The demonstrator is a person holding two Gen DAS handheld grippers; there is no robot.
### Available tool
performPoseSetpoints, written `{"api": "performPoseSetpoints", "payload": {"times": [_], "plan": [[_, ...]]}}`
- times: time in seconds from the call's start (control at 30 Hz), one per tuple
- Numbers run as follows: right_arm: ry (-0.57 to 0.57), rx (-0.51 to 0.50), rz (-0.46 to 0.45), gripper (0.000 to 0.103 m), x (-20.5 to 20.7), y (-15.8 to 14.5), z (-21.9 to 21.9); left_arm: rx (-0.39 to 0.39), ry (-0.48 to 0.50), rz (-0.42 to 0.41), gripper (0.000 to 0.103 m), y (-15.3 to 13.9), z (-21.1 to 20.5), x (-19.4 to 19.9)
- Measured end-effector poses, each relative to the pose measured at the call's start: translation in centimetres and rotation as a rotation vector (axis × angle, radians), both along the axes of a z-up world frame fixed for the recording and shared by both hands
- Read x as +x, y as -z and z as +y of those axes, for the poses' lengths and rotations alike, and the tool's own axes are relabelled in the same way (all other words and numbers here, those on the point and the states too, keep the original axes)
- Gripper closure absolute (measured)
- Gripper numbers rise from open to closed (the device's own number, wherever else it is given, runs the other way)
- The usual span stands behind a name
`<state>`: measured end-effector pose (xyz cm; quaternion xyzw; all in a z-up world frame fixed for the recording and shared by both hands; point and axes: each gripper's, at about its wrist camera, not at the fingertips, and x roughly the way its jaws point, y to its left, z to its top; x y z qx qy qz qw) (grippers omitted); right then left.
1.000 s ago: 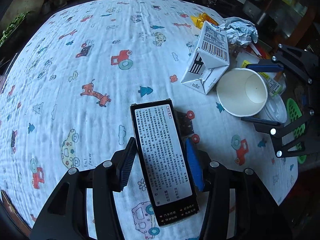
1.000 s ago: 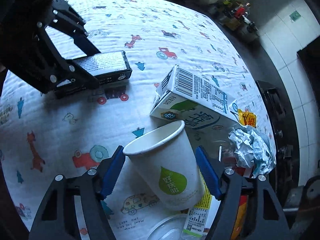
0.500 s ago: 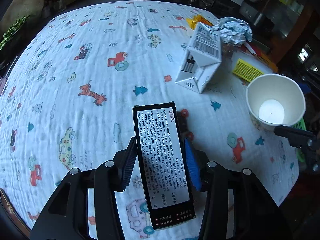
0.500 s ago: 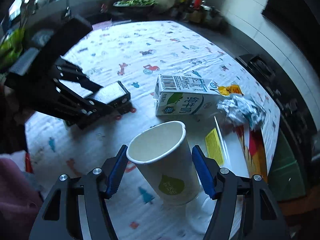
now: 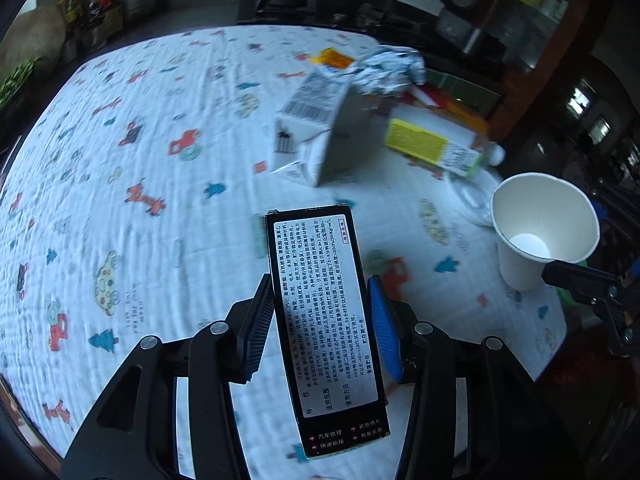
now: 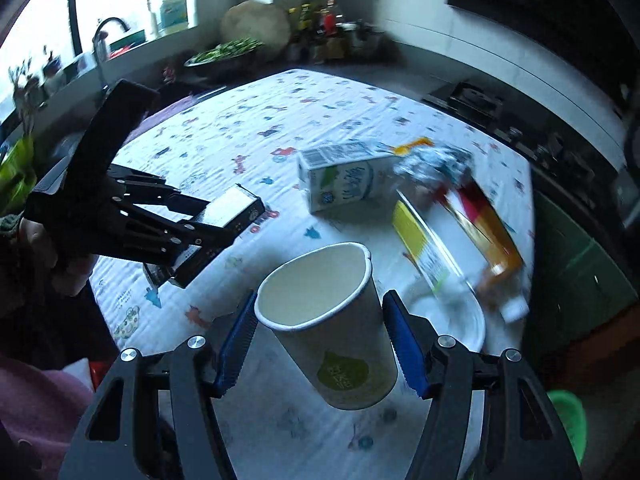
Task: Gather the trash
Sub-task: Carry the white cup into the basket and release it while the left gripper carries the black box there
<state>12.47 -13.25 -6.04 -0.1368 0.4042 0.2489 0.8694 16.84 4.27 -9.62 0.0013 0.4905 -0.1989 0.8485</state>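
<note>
The table [image 5: 120, 208] fills the scene, spread with a white cloth [image 6: 280, 120] printed with little cars, trees and giraffes. On its far right side lies the rest of the rubbish: a milk carton [image 5: 316, 128] on its side, just beyond it a crumpled ball of foil-like wrapper [image 5: 390, 70] touching the carton's far end, and to the right a flat packet with a yellow label [image 5: 432, 148], all smeared by blur. A red and yellow box [image 6: 484, 224] sits past the packet near the table's right edge, and a clear plastic lid [image 6: 460, 320] lies near it. Now the 2 claws. The left gripper [image 5: 320, 324] has its jaws partly closed and pressed against the long sides of a black box [image 5: 324, 320] with a white printed label, and the box is clear of the cloth, pointing away over the near middle of the table. The right gripper [image 6: 320, 344] has its blue pads clamped, fairly wide, on the sides of a white paper cup [image 6: 324, 320], empty, mouth tilted towards the far left, green drop logo facing the camera; it hangs above the table's near right corner. A hand [image 6: 48, 248] grips the left tool at the far left.
</note>
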Motion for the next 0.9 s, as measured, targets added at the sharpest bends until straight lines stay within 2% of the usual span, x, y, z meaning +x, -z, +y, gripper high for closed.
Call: {"api": "performPoseSetpoints", "payload": {"times": [0.23,0.47,0.73,0.9], "plan": [[0.223,0.044,-0.026,0.042,-3.1,-0.7,-6.4,-0.03,0.091,-0.028,0.057,-1.6,-4.0,-1.0],[0.48,0.009,-0.031,0.041,-6.1,-0.2,-14.3,-0.057,0.219,-0.046,0.057,-3.0,-10.1,-1.8],[0.738,-0.014,-0.011,0.039,-8.7,1.5,-22.8,-0.072,0.341,-0.071,0.057,-4.4,-17.3,-2.9],[0.841,-0.003,0.012,0.037,-9.6,2.8,-26.4,-0.079,0.403,-0.09,0.057,-5.2,-21.3,-3.5]]}}
